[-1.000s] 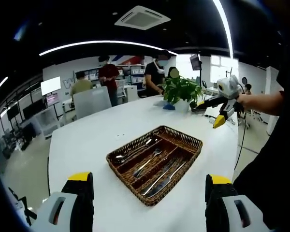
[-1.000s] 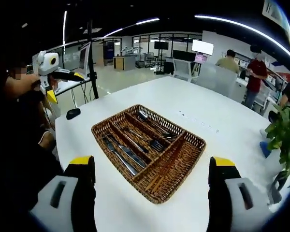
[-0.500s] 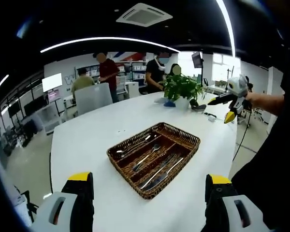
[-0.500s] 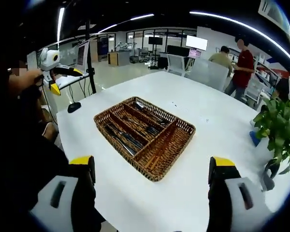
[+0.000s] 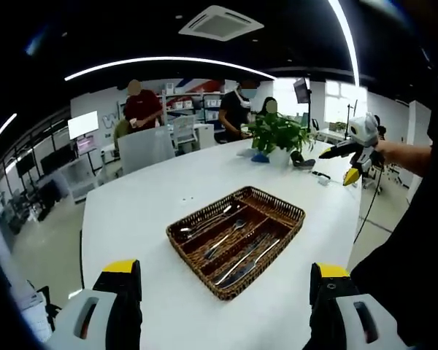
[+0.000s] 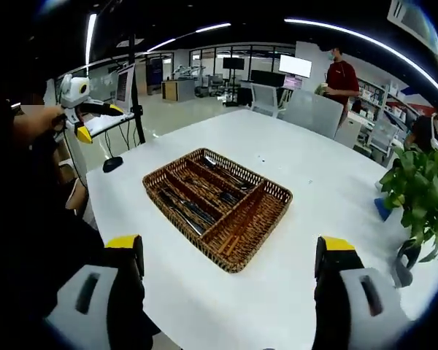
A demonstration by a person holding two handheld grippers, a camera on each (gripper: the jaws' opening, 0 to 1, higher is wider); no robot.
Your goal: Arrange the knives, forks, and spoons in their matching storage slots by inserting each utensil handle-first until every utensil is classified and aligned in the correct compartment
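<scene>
Both claws (image 5: 225, 292) (image 6: 230, 284) agape, woven wicker tray (image 6: 260, 230), glossy white table (image 6: 306, 168)

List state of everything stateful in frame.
Left tongs: open, empty.
Right tongs: open, empty.
Wicker tray: flat on the table.
Cutlery: lying in the tray's long slots.
Crosswise slot: contents unclear.
Potted plant: upright.

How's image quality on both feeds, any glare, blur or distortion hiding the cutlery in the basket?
Left gripper view: fisheye bends the table edge; ceiling strips are bright, no glare on the basket; cutlery small but distinguishable. Right gripper view: the same curved distortion, even lighting, basket sharp; utensil types are hard to tell at this size.
</scene>
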